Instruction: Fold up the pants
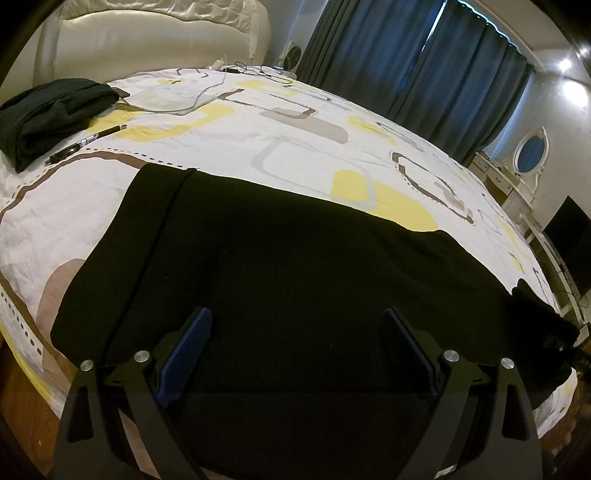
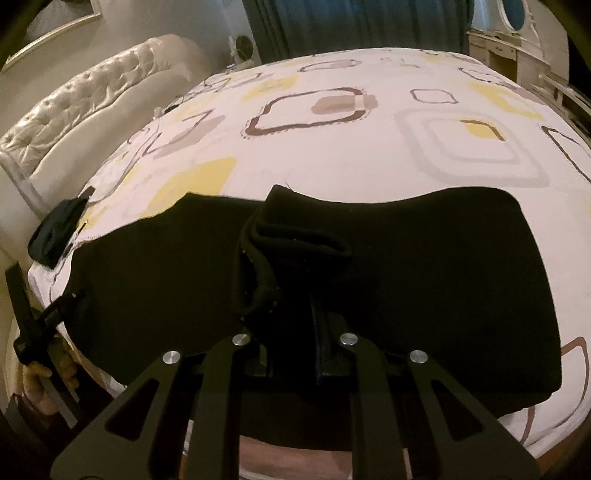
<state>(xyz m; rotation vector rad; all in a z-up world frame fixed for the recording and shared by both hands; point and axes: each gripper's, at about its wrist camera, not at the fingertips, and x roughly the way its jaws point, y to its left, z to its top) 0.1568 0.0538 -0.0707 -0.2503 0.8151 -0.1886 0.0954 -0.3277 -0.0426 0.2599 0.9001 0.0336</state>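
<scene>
Black fabric pants point(image 1: 295, 266) lying flat along the near edge of a bed covered by a white quilt point(image 1: 258, 147) printed with yellow, grey and brown rounded squares. Left tongs point(image 1: 297, 350) — blue ribbed pads point(image 1: 192, 343) spread wide, poised over the dark cloth with nothing between them. Right tongs point(image 2: 295, 314) — fingers pressed together and pinching a raised, folded edge of the pants point(image 2: 424, 266), whose thick hem curls just beside the grip. Seen from the right wrist, the left tongs point(image 2: 55, 314) appear at the far left, at the other end of the garment. A second dark folded garment point(image 1: 51, 114) rests near the cream tufted headboard point(image 1: 159, 33), with a black pen point(image 1: 85, 144) just beside it. Dark blue curtains point(image 1: 424, 62) hang beyond the bed.
</scene>
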